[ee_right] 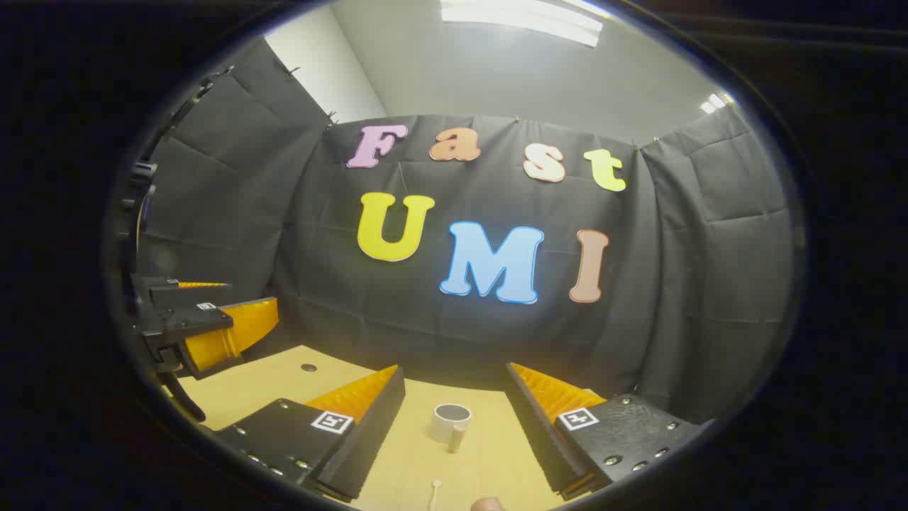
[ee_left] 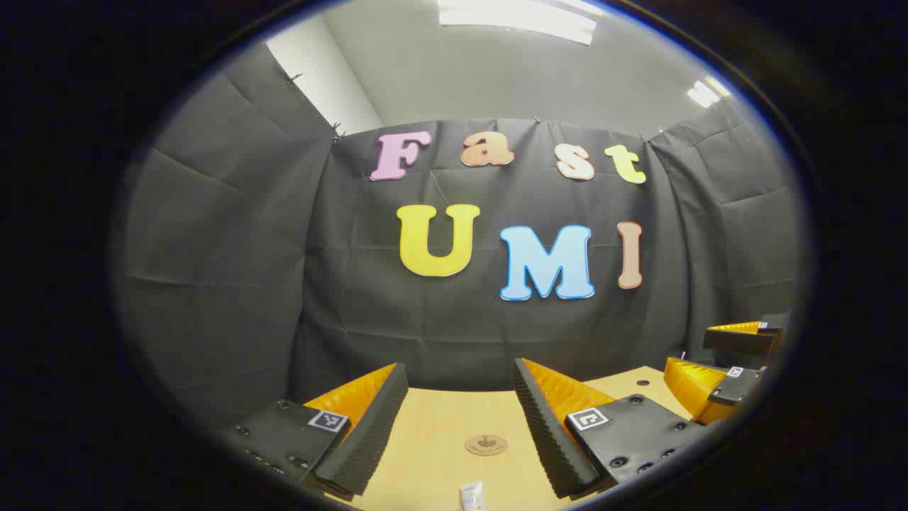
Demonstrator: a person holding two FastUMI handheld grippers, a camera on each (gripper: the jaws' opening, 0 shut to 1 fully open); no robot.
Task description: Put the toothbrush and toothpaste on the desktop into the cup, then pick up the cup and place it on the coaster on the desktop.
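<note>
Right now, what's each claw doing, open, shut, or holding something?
Left claw: open, holding nothing.
Right claw: open, holding nothing.

Creased black cloth (ee_left: 234, 248) hangs as the booth's wall behind and beside a light wooden tabletop (ee_left: 440, 426), with a white room wall (ee_right: 319, 71) and bright ceiling light panels (ee_right: 521, 21) showing above the cloth's pinned top edge.

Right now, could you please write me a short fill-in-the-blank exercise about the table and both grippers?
1. The left gripper has its fingers spread ____ above the table.
2. Ahead of it on the wood lies a round ____.
3. Between the right gripper fingers stands a grey ____.
4. The cup stands upright with its opening facing ____.

Missing words: open; coaster; cup; up
</note>
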